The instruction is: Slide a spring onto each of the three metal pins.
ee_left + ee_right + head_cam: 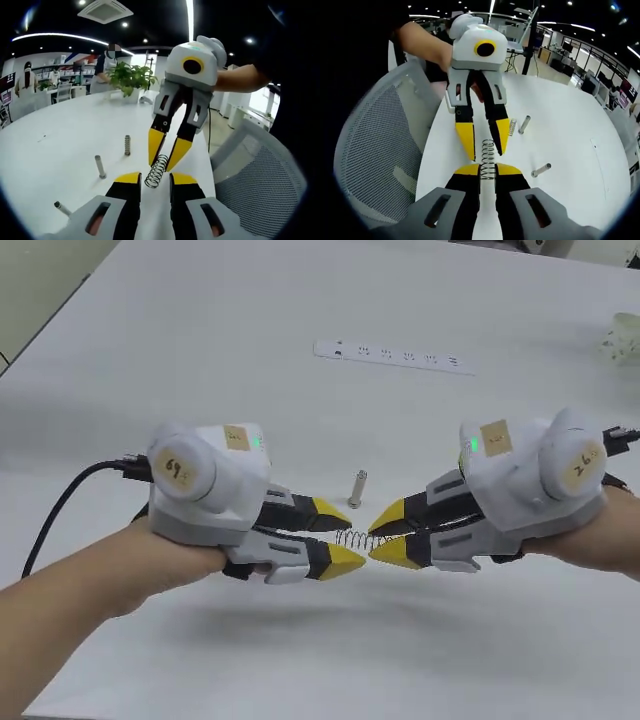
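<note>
One spring [358,538], shared between two grippers.
Head view: you held it in the air between the left gripper [345,537] and the right gripper [374,539], near an upright pin [357,488]. Left gripper view: your left jaws stood apart around one end. Right gripper view: the right jaws pinched the other end. Had they slackened, I judge it could have dropped or flicked away.

A spring [357,538] sits between the left claw [352,534] and right claw [374,539], with a pin [357,488] behind it on the surface [200,360] and a power strip [392,355] farther back.
</note>
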The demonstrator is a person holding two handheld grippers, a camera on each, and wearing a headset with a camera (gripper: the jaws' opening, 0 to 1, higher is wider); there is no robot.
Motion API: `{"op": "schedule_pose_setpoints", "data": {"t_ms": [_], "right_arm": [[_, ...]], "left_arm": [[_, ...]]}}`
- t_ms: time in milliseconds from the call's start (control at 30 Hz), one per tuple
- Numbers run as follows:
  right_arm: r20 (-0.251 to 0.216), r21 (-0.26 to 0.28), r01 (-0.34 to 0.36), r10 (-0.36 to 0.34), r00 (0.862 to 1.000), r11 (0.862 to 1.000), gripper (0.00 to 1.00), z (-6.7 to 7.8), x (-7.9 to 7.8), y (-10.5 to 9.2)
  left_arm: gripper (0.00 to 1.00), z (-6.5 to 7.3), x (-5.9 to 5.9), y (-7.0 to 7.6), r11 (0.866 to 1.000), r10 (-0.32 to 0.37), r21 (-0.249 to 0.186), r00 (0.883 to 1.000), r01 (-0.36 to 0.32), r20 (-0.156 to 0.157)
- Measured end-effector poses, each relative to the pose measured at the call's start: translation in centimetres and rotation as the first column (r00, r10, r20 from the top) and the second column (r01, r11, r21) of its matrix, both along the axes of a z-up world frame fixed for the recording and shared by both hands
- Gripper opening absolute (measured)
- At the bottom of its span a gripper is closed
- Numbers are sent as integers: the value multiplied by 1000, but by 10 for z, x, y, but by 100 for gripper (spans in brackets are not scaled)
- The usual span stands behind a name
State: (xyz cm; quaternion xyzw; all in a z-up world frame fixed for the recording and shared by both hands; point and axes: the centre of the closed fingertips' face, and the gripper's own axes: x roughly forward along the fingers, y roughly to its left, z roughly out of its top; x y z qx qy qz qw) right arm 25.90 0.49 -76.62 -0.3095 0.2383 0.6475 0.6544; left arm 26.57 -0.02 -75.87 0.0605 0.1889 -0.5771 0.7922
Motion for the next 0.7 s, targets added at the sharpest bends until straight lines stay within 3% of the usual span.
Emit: {"op": "schedule_pose_setpoints", "data": {"t_ms": [367, 700], "right_arm": [[-6, 4, -5, 5, 1000, 1000, 8, 0, -3, -2], [0, 4, -7, 7, 1000, 1000, 8, 2, -3, -1]], "left_arm": [[5, 3, -2, -2, 1000, -12, -12, 1000, 12, 4], [4, 5, -3, -2, 999, -32, -5, 999, 32, 43]]}}
